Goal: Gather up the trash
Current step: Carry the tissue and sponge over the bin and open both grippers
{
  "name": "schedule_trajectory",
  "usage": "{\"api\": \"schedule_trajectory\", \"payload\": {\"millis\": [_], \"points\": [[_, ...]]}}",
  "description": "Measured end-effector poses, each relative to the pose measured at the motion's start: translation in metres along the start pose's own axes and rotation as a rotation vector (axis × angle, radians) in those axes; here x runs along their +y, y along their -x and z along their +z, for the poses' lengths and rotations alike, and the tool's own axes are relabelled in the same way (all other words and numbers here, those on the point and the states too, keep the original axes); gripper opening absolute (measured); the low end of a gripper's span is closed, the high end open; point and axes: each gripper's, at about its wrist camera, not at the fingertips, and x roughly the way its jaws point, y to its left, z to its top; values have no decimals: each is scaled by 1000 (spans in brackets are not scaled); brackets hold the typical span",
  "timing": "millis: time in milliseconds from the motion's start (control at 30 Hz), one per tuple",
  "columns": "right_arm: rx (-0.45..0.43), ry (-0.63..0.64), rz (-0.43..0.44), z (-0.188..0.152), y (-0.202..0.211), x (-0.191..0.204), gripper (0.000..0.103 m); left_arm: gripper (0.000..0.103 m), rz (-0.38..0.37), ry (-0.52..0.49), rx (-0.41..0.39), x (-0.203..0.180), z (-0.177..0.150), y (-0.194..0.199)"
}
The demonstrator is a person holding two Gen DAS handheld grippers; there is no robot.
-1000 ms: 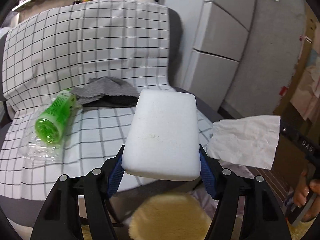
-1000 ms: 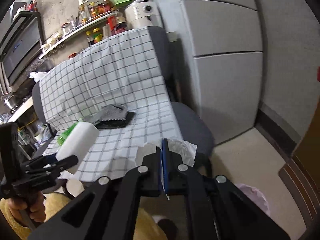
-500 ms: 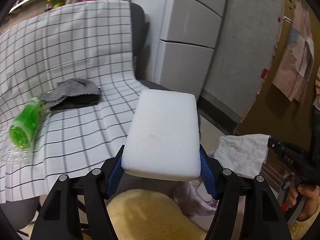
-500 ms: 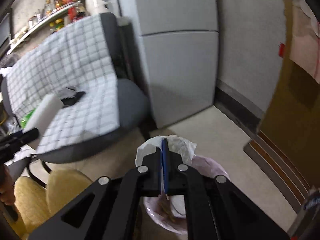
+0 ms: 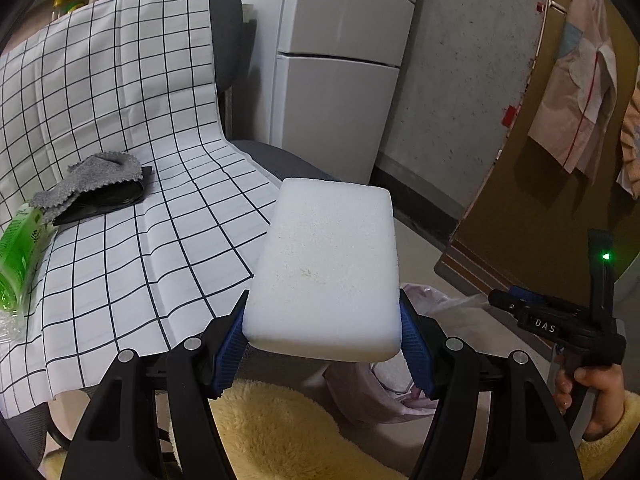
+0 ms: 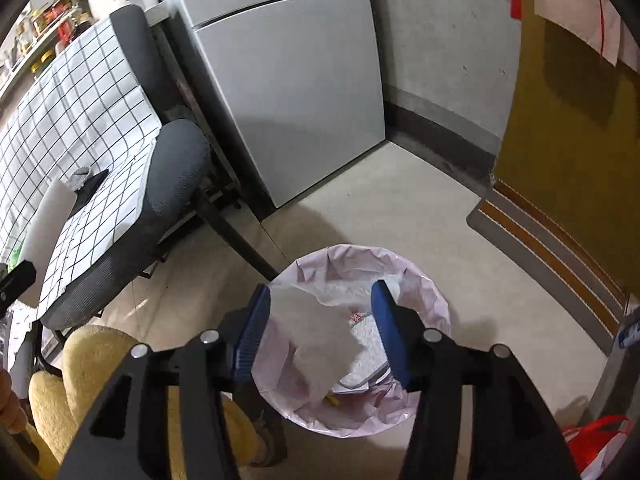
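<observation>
Left gripper (image 5: 322, 328): one, its two blue pads pressed on the short sides of one white sponge (image 5: 326, 268), which sticks out forward above the chair's edge.
Right gripper (image 6: 320, 332): one, held over the bin; its jaws have just been opening and now stand apart, with one white tissue (image 6: 316, 332) loose between them, seemingly touching neither pad, though the view is blurred there.
Trash bin (image 6: 424, 280): one, on the floor, lined with a pale pink bag; inside lie a white sponge-like slab and some small scraps I cannot count.
Chair (image 6: 176, 168): one grey office chair, draped with one white cloth with black grid lines (image 5: 120, 128).
Still on the chair: one green bottle (image 5: 18, 244) lying on its side at the left edge, one grey rag (image 5: 88, 180) resting partly on one flat black thing.
Person: one hand (image 5: 596, 396) in a yellow fleecy sleeve grips the right gripper's handle.
Fridge (image 6: 288, 80): one, grey, just beside the chair.
</observation>
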Motion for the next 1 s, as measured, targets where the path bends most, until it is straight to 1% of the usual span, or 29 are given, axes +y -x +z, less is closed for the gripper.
{"api": "schedule_trajectory", "payload": {"millis": [67, 167, 300, 400, 567, 667, 733, 900, 1000], "points": [[4, 0, -20, 0, -2, 0, 52, 68, 1, 1, 3, 0, -1, -1], [-4, -13, -4, 2, 1, -1, 52, 68, -5, -1, 3, -1, -2, 0], [-45, -13, 9, 7, 11, 2, 52, 68, -23, -15, -4, -6, -3, 2], [-93, -15, 33, 13, 24, 7, 52, 68, -47, -30, -14, -14, -3, 3], [-184, 16, 41, 27, 53, 15, 52, 68, -112, -89, -26, -37, 0, -3], [-230, 22, 33, 32, 69, 13, 52, 68, -149, -139, -11, -58, -1, -14], [-250, 21, 29, 33, 76, 9, 52, 68, -160, -169, -3, -70, -2, -21], [-270, -4, 6, 33, 84, -12, 52, 69, -209, -222, 19, -99, 0, -40], [-272, -28, -6, 33, 85, -21, 52, 74, -226, -227, 39, -109, 3, -56]]}}
